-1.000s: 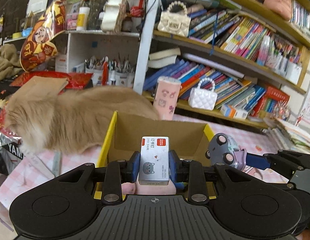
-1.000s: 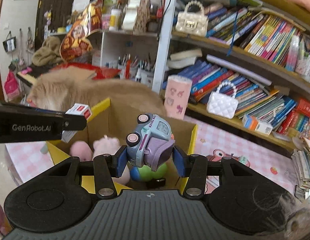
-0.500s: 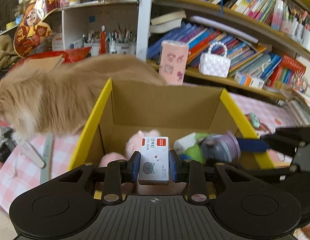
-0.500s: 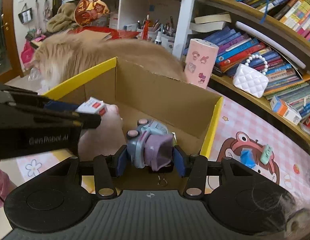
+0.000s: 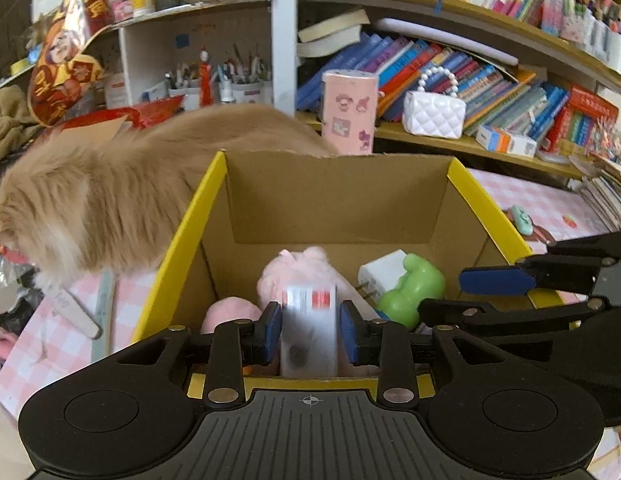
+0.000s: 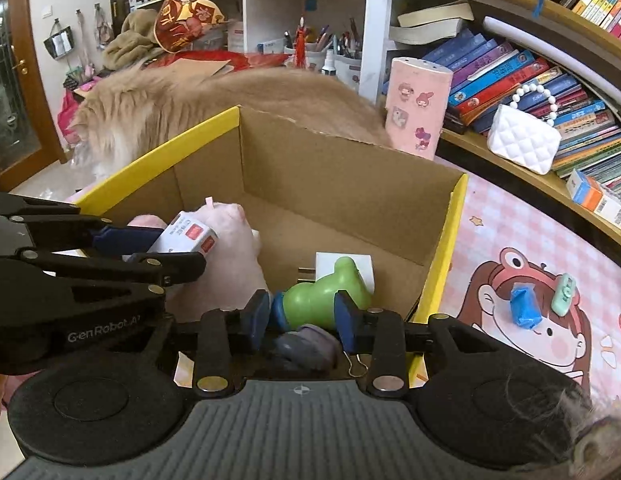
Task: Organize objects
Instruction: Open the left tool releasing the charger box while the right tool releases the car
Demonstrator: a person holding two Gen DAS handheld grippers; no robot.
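An open cardboard box [image 5: 338,200] [image 6: 310,176] with yellow rims holds a pink plush [image 5: 306,268] [image 6: 230,248], a green toy [image 5: 410,284] [image 6: 322,292] and a white plug [image 5: 380,274]. My left gripper [image 5: 309,336] [image 6: 162,250] hangs over it with jaws opening. The white staple box [image 5: 309,332] [image 6: 190,236] is blurred between the pads, with a gap on each side. My right gripper [image 6: 300,316] [image 5: 470,294] is beside it, its jaws closing with nothing between the pads. The blue-grey toy car [image 6: 306,346] is a blur just below them.
A long-haired ginger cat [image 5: 110,200] [image 6: 190,96] stands behind the box's left side. A pink carton [image 5: 348,108] and a white purse [image 5: 432,118] sit by crowded bookshelves. On the pink mat lie a blue scrap [image 6: 522,308], a mint trinket [image 6: 564,298] and a nail file [image 5: 76,312].
Both grippers sank toward the box. The left pads have parted from the staple box. The toy car has left the right pads and dropped below them.
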